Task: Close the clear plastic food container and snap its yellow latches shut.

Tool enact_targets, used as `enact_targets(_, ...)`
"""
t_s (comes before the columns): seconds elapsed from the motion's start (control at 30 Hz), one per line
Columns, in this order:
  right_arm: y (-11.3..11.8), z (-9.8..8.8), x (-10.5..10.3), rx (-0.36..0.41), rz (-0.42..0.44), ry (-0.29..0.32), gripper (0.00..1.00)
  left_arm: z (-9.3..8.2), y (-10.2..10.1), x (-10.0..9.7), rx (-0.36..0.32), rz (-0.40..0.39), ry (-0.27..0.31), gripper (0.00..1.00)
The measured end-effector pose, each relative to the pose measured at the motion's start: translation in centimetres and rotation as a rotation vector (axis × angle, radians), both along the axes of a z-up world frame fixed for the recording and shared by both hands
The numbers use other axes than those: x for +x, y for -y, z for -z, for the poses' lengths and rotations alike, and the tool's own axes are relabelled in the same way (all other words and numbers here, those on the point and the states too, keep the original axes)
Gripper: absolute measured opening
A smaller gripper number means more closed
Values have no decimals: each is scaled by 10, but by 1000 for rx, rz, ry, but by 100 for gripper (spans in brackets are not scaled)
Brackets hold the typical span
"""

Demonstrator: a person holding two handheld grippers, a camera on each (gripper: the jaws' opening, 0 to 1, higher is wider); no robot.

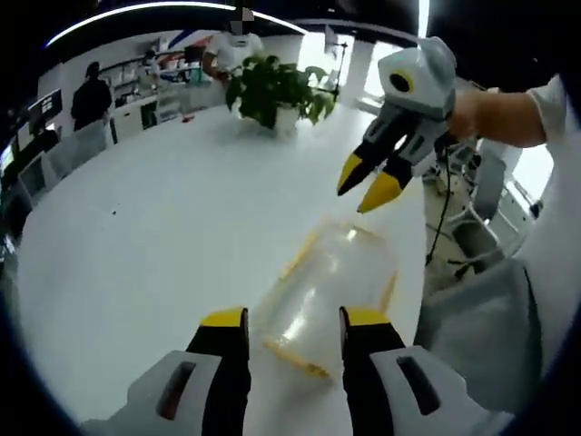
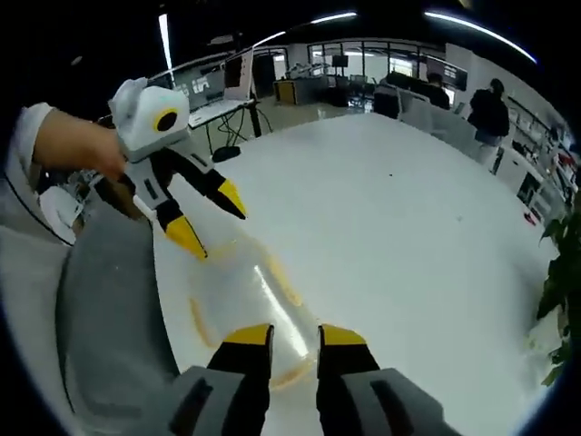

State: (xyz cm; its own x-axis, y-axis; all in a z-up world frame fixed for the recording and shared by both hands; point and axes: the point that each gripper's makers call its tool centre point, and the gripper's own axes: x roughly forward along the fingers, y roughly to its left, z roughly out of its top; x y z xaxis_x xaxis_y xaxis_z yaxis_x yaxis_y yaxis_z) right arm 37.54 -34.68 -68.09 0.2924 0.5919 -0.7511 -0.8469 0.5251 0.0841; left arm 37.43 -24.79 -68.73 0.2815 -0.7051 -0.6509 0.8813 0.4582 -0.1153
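Clear plastic food container with yellow latches [image 1: 331,291] lying on the white round table [image 1: 163,227] near its edge, between both grippers. Left gripper [image 1: 292,320] and right gripper [image 2: 294,336]: fingers spread, holding nothing, poised above the container. Judged light, thin-walled, slippery and somewhat flexible; best pressed at the lid rim and at each yellow latch [image 2: 283,282].

counter [image 1: 163,236]: plain white
container [image 1: 331,286]: clear, yellow latches and trim
left tool [image 1: 292,320]: black jaws, yellow tips, grey-white body
right tool [image 2: 294,338]: same black, yellow and grey-white
plant [image 1: 272,86]: green leaves, white pot
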Motion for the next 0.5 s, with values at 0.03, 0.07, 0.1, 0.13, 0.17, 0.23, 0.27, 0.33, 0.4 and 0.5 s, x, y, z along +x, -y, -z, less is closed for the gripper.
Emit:
enact_targets(0.03, -3, -2, -1, 1, -18, 10, 9, -1, 1, 0, -1, 5, 8, 32)
enact_targets(0.07, -6, -2, -5, -11, -54, 7, 4, 1, 3, -2, 3, 7, -5, 29)
enact_targets(0.1, -12, -4, -7, -5, -104, 27, 0, 1, 4, -3, -1, 11, -10, 27)
enact_targets(0.13, -15, -5, -8, -11, -134, 46, 0, 1, 5, -3, -6, 12, -12, 26)
enact_targets(0.17, -19, -4, -13, -16, -166, 51, 0, 3, 7, -4, -7, 15, -13, 26)
enact_targets(0.23, -25, 0, -18, -19, -179, 37, 0, 4, 10, -5, -6, 27, -5, 24)
enact_targets(0.27, -26, 0, -18, -19, -182, 37, 0, 4, 12, -7, -8, 35, -8, 22)
enact_targets(0.33, -30, 3, -20, -25, -206, 42, 0, 4, 17, -11, -21, 51, -19, 17)
enact_targets(0.4, -35, 5, -20, -21, -219, 41, 0, 4, 22, -11, -30, 59, -16, 13)
enact_targets(0.5, -42, 8, -18, -10, -256, 58, 0, 2, 31, -14, -59, 79, -18, 5)
